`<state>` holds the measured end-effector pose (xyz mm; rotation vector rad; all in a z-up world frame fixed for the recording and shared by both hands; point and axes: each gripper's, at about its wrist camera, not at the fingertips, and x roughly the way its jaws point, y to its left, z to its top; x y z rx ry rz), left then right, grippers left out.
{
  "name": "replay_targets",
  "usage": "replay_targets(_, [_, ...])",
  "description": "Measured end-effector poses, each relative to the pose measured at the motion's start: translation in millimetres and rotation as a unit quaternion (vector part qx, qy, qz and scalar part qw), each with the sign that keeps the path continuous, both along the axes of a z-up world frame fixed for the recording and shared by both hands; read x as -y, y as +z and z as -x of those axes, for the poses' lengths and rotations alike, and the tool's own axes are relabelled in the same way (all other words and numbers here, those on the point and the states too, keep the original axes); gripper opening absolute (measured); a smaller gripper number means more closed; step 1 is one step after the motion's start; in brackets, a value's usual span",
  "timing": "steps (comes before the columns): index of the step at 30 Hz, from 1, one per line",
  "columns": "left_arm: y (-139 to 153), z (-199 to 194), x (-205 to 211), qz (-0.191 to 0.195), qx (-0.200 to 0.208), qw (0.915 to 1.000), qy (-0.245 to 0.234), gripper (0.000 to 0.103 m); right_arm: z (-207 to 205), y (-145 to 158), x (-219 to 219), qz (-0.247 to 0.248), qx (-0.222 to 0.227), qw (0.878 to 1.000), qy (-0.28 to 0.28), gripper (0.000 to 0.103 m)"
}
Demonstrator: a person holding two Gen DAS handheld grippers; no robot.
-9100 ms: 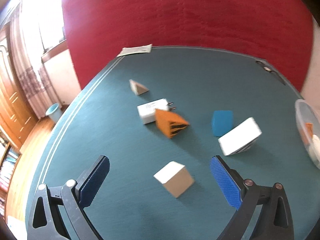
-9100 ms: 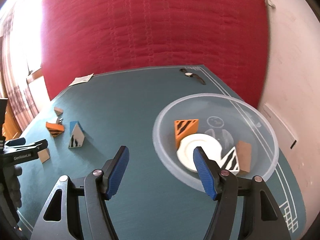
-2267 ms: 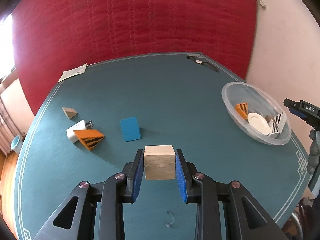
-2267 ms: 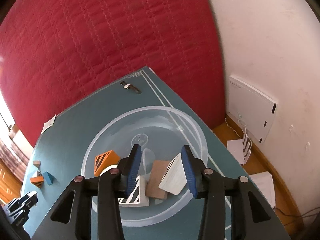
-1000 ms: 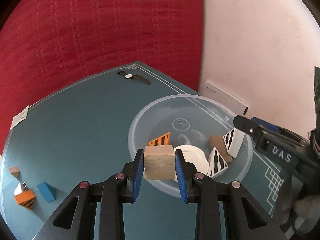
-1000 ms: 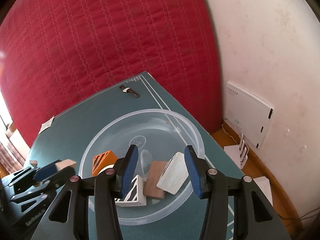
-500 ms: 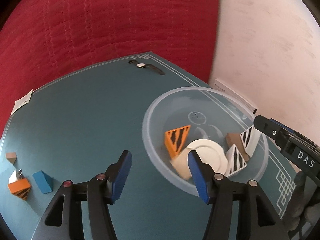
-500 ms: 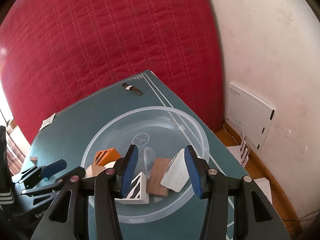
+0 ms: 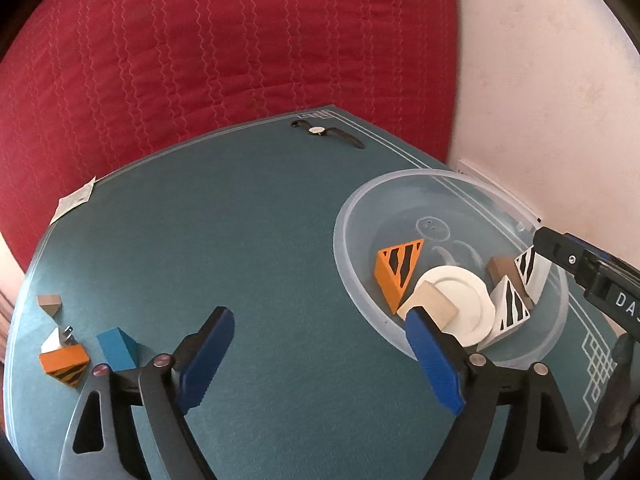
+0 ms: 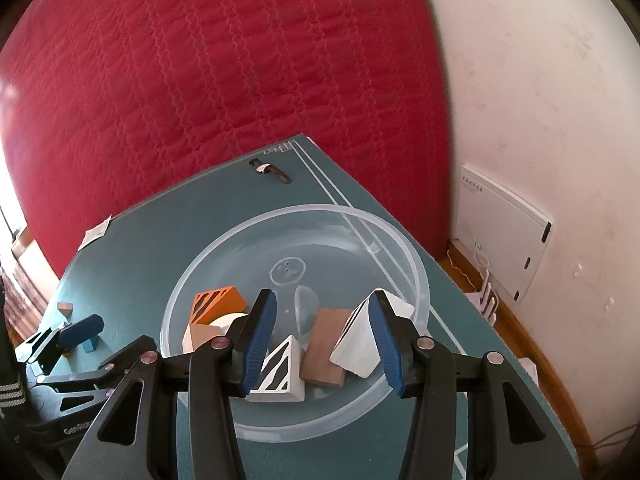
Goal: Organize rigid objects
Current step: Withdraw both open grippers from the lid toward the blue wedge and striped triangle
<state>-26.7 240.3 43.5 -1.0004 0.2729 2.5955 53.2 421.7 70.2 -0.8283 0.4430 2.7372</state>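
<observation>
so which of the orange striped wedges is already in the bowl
The orange striped wedge at the left inside the clear bowl, beside the white plate. The other orange wedge lies out on the table, by the blue block.

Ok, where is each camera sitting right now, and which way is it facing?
Left wrist: on the left gripper, jaws opening and empty, facing down over the table toward the bowl; the right gripper's finger pokes in at the right edge.
Right wrist: on the right gripper, above the bowl, looking into it; the left gripper shows lower left.
Shared: bowl, wooden cube, orange striped block, watch.
</observation>
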Motion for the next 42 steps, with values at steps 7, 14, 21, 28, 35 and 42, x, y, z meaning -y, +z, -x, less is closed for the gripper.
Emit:
replay_targets(7, [-0.2, -0.5, -4.1, 0.000, 0.006, 0.9999, -0.008, 0.093, 0.5, -2.4, 2.1, -0.001, 0.002, 1.000, 0.003, 0.050])
replay_targets(14, [-0.8, -5.4, -9.3, 0.006, 0.007, 0.9998, -0.019, 0.095, -0.1, -2.6, 3.6, -0.001, 0.002, 1.000, 0.005, 0.050])
replay_targets(21, [-1.1, -7.3, -1.1, 0.008, 0.008, 0.9999, -0.004, 0.097, -0.4, -4.2, 11.7, -0.007, 0.003, 1.000, 0.011, 0.053])
replay_targets(28, [-3.3, -12.8, 11.1, 0.017, -0.001, 0.9998, 0.014, 0.098, -1.2, -4.2, 26.7, -0.029, 0.001, 0.999, 0.021, 0.054])
replay_targets(35, [-4.0, -14.5, 29.4, 0.014, -0.001, 0.9994, 0.033, 0.098, -2.4, -4.5, 43.0, -0.049, -0.001, 0.998, 0.035, 0.054])
replay_targets(42, [-4.3, -14.7, 47.9, 0.008, 0.002, 0.9987, 0.051, 0.098, -2.9, -5.5, 59.4, -0.064, 0.000, 0.997, 0.050, 0.054])
